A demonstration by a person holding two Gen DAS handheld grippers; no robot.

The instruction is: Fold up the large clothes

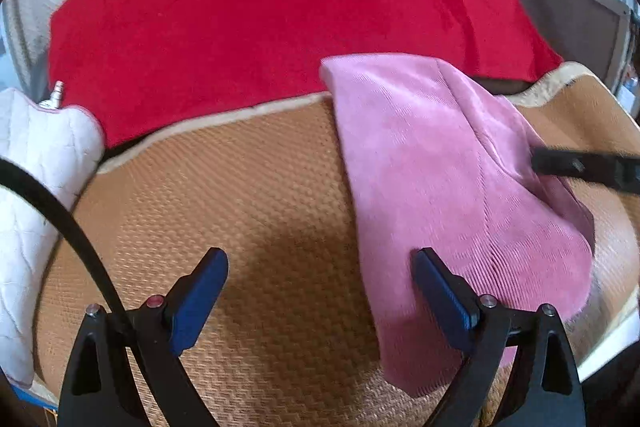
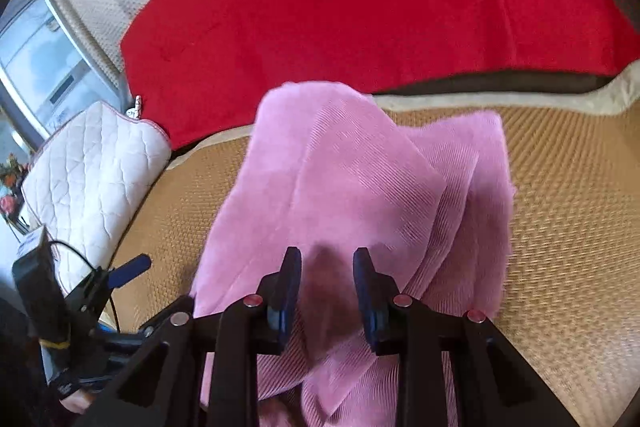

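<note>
A pink corduroy garment [image 1: 432, 163] lies folded on the woven tan mat [image 1: 224, 195], right of centre in the left wrist view. My left gripper [image 1: 322, 265] hovers open and wide over the mat at the garment's near left edge, with nothing between its fingers. In the right wrist view the pink garment [image 2: 340, 179] rises in layered folds toward my right gripper [image 2: 327, 267], whose narrowly parted jaws are shut on a thick bunch of the cloth. One black finger [image 1: 580, 165] of the right gripper shows against the garment's right side.
A red blanket [image 1: 280, 7] covers the surface beyond the mat. A white quilted cushion [image 2: 92, 167] lies at the mat's left edge, with a window [image 2: 44, 67] behind it. The mat [image 2: 568, 195] lies bare to the garment's right.
</note>
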